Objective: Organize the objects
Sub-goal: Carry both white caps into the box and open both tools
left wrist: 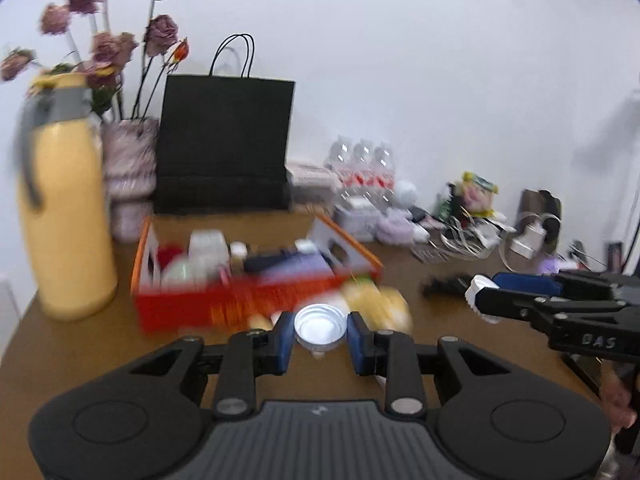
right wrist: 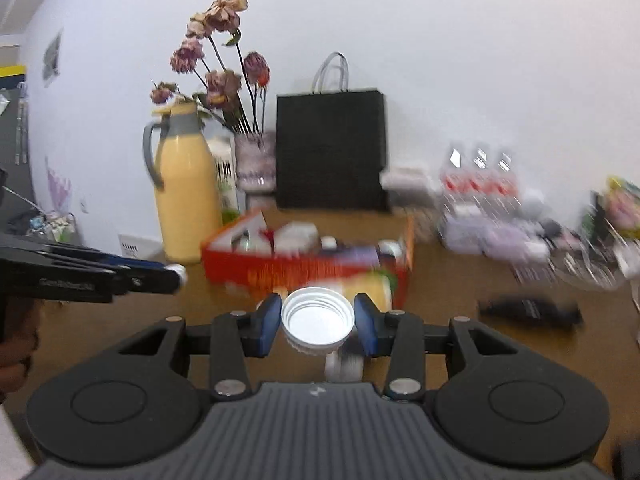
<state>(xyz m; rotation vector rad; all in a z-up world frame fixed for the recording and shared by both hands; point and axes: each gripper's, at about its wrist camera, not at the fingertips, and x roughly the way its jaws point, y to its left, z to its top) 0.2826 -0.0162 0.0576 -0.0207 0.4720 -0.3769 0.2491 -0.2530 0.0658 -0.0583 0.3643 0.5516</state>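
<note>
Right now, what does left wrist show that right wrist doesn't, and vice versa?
Left wrist only: the left gripper shut on a small silver cap, and metal clutter at far right.
Right wrist only: the right gripper shut on a larger white threaded cap, and a white wall vent.
Both: yellow jug, dried flowers, black bag, orange box, water bottles.

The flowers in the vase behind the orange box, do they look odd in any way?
Yes. The flowers in the vase look dried out: brownish, shrivelled heads drooping on bare stems. The vase itself stands upright.
</note>
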